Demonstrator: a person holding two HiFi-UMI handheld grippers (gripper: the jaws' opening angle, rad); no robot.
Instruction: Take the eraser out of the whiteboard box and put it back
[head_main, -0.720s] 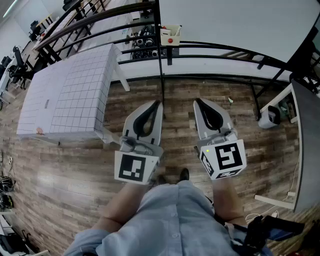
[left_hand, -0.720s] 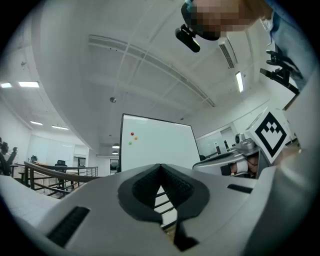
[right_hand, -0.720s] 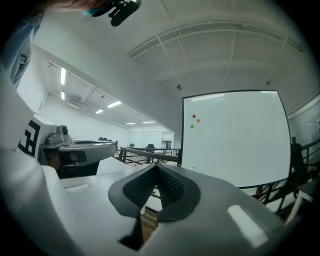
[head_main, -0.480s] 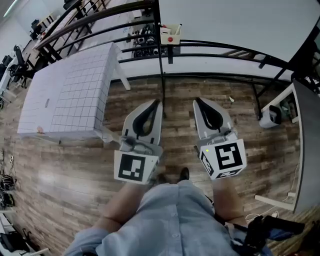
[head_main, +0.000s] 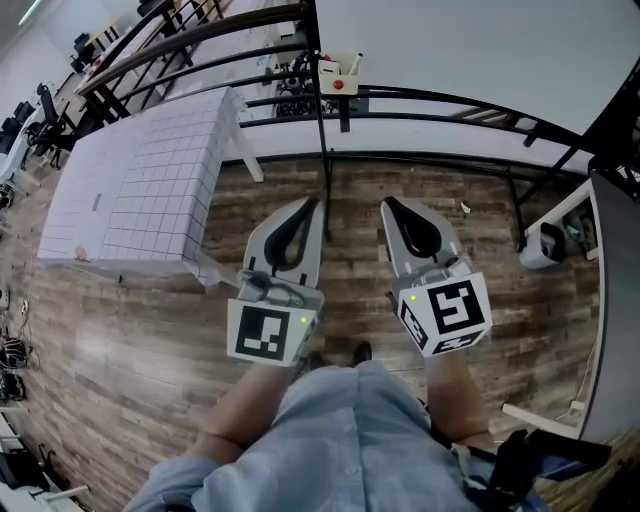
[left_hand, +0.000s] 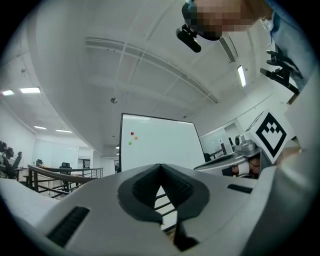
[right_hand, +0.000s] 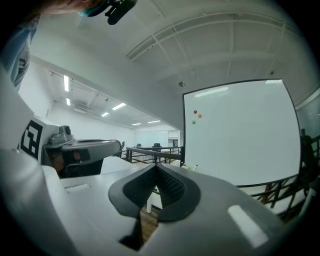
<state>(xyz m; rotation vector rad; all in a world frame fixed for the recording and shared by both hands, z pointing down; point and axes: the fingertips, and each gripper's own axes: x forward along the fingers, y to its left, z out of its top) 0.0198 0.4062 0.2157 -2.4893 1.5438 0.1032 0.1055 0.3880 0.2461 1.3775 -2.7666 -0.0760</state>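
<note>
Whiteboard box ahead, table to its left

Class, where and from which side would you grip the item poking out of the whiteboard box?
Probably grip the item by its exposed top end, coming from above: the box seems open-topped and its walls hide the rest. Whether it's the eraser is unclear.

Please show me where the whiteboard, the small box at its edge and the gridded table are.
whiteboard (right_hand: 240, 135), right gripper view, middle of its white surface
small box (head_main: 340, 72), head view, its front
gridded table (head_main: 140, 190), head view, middle of its top
</note>
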